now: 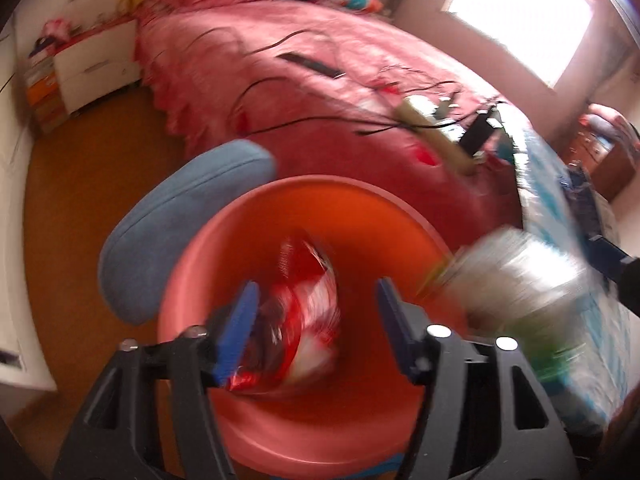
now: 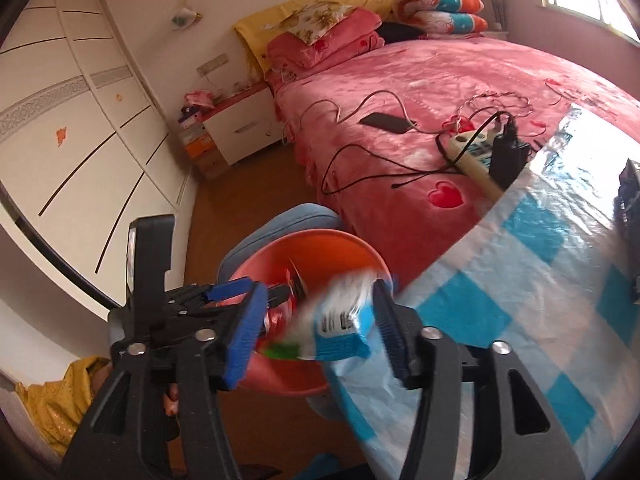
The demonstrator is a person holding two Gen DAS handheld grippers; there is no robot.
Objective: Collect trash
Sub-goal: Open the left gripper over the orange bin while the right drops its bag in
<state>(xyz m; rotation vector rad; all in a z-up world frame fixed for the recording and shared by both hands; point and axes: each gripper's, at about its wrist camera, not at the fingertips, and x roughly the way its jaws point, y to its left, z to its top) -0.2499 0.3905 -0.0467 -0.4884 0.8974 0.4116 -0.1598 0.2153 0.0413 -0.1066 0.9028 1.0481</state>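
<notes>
Your left hand-held gripper point(image 1: 316, 320) gapes wide over the pink bin point(image 1: 320, 208), red wrapper point(image 1: 304, 312) loose between its fingers. Your right hand-held gripper point(image 2: 316, 320) is parted too, blue-white packet point(image 2: 344, 316) blurred between them at the worktop point(image 2: 520, 300) edge.

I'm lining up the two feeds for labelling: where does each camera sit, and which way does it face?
Left wrist: on the left tongs, looking down into the pink bin at a red wrapper; its own blue fingers show.
Right wrist: on the right tongs, facing the bin past a blue-white packet; the left tongs show.
Shared: bin, bed, checked tablecloth.
</notes>
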